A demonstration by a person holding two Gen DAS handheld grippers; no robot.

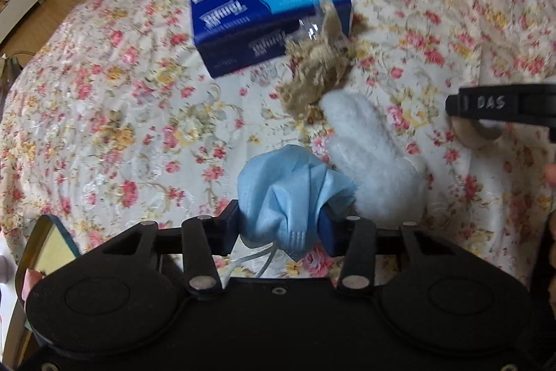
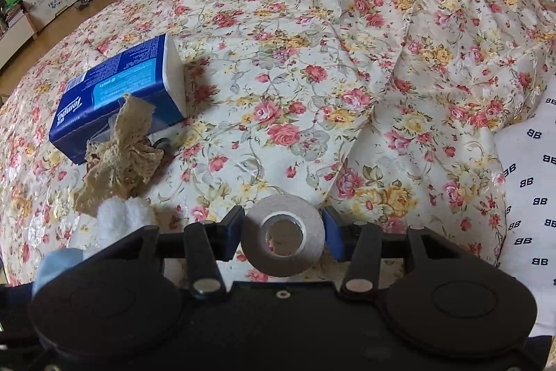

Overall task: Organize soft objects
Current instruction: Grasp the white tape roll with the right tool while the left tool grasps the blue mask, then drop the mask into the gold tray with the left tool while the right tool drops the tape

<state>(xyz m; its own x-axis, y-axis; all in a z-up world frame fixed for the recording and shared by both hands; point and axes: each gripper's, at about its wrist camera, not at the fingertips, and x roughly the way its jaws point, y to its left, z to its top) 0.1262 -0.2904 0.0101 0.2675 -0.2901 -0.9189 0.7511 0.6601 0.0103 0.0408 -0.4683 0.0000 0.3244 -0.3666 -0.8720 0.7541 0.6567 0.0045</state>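
Both wrist views look steeply down, close over floral bedspread (image 1: 104, 127); share tissue pack (image 2: 118, 93).

One blue cardboard tissue box (image 2: 118, 93), one crumpled beige lace cloth (image 2: 120, 159) and one fluffy white plush piece (image 1: 371, 159) lie on the floral bedspread (image 2: 312, 58). There is also one crumpled light-blue face mask (image 1: 292, 193) and one grey roll of tape (image 2: 283, 235).

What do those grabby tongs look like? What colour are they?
Both tongs are mostly black plastic. Each has two round bulges at the back, flat black link bars with shiny silver pins, and blue pads on the fingertips. That goes for the left tongs and the right tongs. In the left camera view, the right one's black side shows white letters reading DAS. No sleeve is visible.
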